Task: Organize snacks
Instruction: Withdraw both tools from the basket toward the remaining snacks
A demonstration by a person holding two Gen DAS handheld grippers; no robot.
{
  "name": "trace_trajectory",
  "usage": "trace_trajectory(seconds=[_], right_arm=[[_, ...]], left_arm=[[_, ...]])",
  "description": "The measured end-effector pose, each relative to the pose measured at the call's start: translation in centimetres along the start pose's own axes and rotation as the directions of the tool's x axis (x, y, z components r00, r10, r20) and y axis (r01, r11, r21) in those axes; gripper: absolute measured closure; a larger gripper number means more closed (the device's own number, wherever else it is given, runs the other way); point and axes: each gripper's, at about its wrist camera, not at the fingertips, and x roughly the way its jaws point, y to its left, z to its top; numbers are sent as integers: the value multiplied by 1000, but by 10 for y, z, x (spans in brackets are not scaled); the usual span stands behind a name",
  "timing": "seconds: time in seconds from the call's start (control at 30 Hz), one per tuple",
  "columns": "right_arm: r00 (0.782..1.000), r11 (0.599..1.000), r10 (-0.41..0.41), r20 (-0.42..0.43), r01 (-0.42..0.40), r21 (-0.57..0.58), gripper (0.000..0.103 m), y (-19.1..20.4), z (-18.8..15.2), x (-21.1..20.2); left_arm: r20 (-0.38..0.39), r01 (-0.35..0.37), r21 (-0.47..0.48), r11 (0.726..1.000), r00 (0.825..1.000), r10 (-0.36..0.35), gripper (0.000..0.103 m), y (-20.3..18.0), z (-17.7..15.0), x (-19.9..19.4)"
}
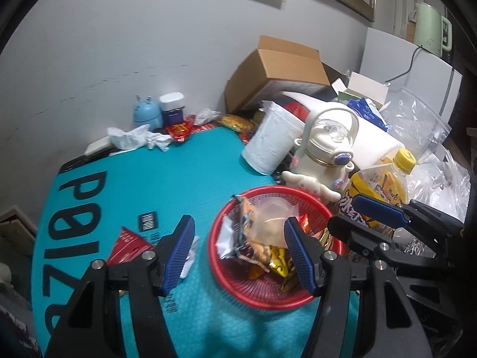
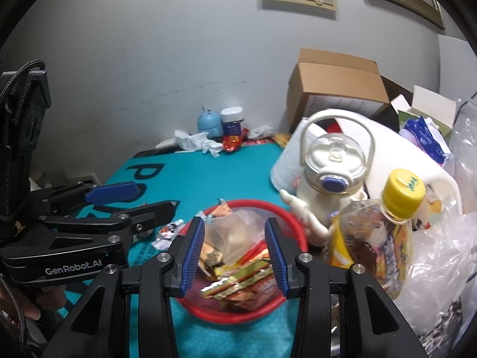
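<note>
Red basket (image 1: 226, 286) of snacks (image 1: 253, 238) sits on the teal bench (image 1: 179, 173), lower middle of both views. Left gripper (image 1: 238, 253) is released, jaws apart with nothing pinched, one finger over the basket and one over the bench. Right gripper (image 2: 235, 253) hangs over the basket, jaws parted, gripping nothing. A red packet (image 1: 128, 244) lies on the bench left of the basket; a yellow-capped bottle (image 2: 375, 232) stands just right of it.
</note>
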Motion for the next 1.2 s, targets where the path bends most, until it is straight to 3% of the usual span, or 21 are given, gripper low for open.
trace_trajectory(seconds=[0.57, 0.97, 1.2], right_arm=[[980, 969, 196, -16, -196, -150, 49, 79, 2, -2], [938, 918, 323, -124, -342, -200, 45, 133, -2, 33], [925, 902, 327, -192, -366, -228, 45, 155, -4, 66]], left_arm=[[46, -159, -129, 979, 985, 166, 42, 51, -41, -72], [8, -271, -250, 929, 959, 282, 42, 101, -70, -95], [-67, -316, -300, 900, 948, 311, 42, 134, -83, -83]])
